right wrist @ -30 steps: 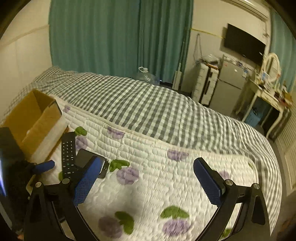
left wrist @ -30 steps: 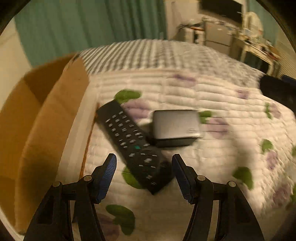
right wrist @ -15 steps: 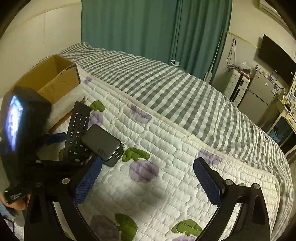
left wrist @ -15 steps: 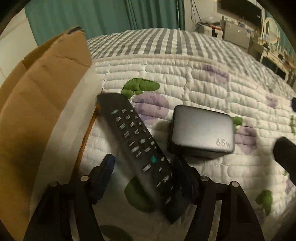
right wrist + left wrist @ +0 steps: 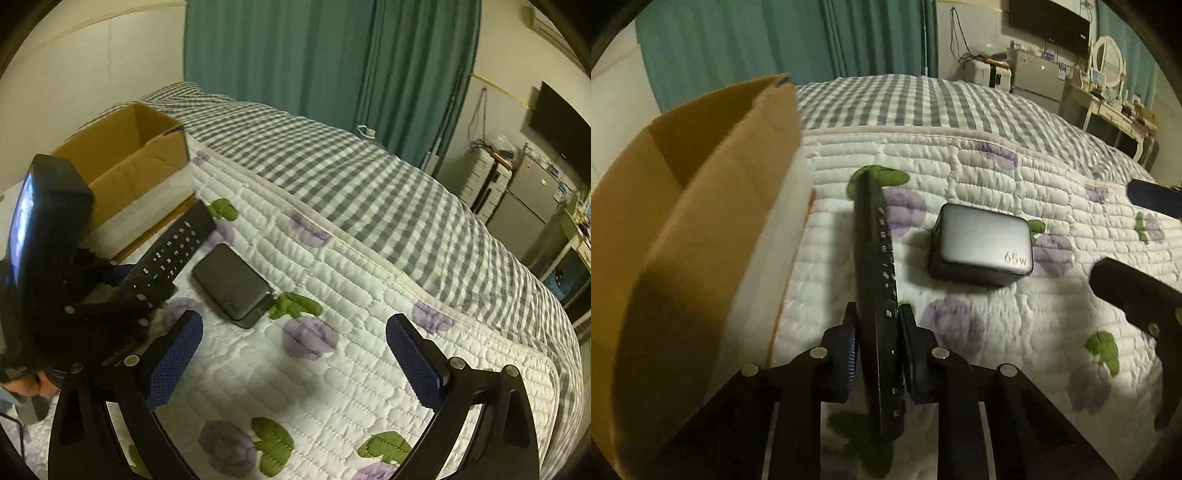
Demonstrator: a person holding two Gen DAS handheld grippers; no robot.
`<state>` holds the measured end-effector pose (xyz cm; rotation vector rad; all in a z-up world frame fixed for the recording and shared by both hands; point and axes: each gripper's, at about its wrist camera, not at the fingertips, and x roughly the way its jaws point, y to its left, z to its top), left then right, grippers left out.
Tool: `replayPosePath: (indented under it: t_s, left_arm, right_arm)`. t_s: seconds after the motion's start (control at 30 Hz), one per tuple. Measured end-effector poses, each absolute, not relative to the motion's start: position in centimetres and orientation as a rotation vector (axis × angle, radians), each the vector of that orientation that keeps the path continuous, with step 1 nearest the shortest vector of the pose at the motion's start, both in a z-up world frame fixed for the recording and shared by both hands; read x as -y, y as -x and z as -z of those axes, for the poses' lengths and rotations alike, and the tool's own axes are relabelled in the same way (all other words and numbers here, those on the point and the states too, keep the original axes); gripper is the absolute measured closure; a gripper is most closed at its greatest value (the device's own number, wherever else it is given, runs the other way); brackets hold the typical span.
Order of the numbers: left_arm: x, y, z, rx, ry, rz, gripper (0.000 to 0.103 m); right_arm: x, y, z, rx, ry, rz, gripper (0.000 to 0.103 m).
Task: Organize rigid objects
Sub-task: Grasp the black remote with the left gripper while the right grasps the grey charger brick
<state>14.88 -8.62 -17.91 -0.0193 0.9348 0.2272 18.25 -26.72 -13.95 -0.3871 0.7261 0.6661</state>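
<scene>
Remote point(image 5: 877, 280) now sits on edge, clamped in left gripper point(image 5: 875, 325), previously flat on quilted bed point(image 5: 979, 173) beside charger point(image 5: 982, 245). Right gripper point(image 5: 295, 350) gapes empty. Right view alone shows inside cardboard box point(image 5: 122, 162).

Matt black plastic remote point(image 5: 877, 280). Smooth grey charger point(image 5: 982, 245), slight sheen. Brown cardboard box point(image 5: 701, 206); quilted cloth bedspread point(image 5: 997, 332).

Left side: tall brown cardboard box point(image 5: 701, 206) wall blocks passage.
Centre: grey rectangular charger block point(image 5: 982, 247) obstructs.
Right side: open white quilted bedspread point(image 5: 332, 369), passable.
</scene>
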Motion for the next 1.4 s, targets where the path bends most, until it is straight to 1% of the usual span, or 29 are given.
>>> replayPosePath:
  t_s: [0.17, 0.27, 0.33, 0.37, 0.63, 0.67, 0.73, 0.77, 0.8, 0.83, 0.9, 1.1, 1.27, 1.4]
  left_arm:
    - [8.0, -13.0, 18.0, -0.935, 0.045, -0.226, 0.083]
    - [7.9, -12.2, 17.6, -0.928, 0.048, -0.228, 0.084]
    - [7.7, -12.1, 17.2, -0.922, 0.05, -0.229, 0.084]
    - [7.7, -12.4, 17.2, -0.922, 0.052, -0.229, 0.084]
    - [7.3, -13.1, 16.6, -0.927, 0.053, -0.223, 0.084]
    - [7.4, -13.2, 16.5, -0.924, 0.05, -0.215, 0.084]
    - [7.3, -13.0, 16.3, -0.919, 0.055, -0.211, 0.085]
    - [7.3, -12.8, 16.2, -0.919, 0.056, -0.206, 0.085]
    - [7.2, -12.7, 16.0, -0.915, 0.061, -0.205, 0.085]
    - [7.2, -12.5, 15.9, -0.912, 0.065, -0.203, 0.085]
    - [7.3, -12.2, 15.5, -0.908, 0.073, -0.191, 0.085]
    - [7.7, -10.9, 13.9, -0.882, 0.085, -0.149, 0.085]
    - [7.8, -9.8, 12.1, -0.843, 0.096, -0.12, 0.085]
    - [8.4, -9.2, 10.5, -0.819, 0.097, -0.079, 0.085]
  right_arm:
    - [25.0, -18.0, 14.1, -0.73, 0.427, -0.744, 0.004]
    - [23.2, -18.4, 14.9, -0.754, 0.474, -0.803, 0.008]
    - [22.3, -18.9, 15.5, -0.769, 0.494, -0.819, 0.014]
    - [21.8, -19.2, 15.8, -0.772, 0.511, -0.823, 0.015]
    - [18.7, -22.0, 18.0, -0.83, 0.584, -0.839, 0.018]
    - [18.3, -22.2, 18.5, -0.846, 0.593, -0.834, 0.021]
    - [17.8, -22.1, 19.4, -0.883, 0.609, -0.838, 0.038]
    - [17.8, -21.8, 19.5, -0.881, 0.614, -0.832, 0.039]
    - [17.9, -21.3, 19.3, -0.853, 0.618, -0.821, 0.046]
    - [18.1, -20.8, 19.1, -0.837, 0.618, -0.811, 0.051]
    - [19.1, -20.6, 18.7, -0.853, 0.563, -0.793, 0.054]
    - [22.6, -18.7, 17.9, -0.855, 0.509, -0.657, 0.059]
    - [24.2, -17.6, 16.0, -0.851, 0.468, -0.557, 0.059]
    - [25.6, -15.9, 13.1, -0.813, 0.405, -0.491, 0.059]
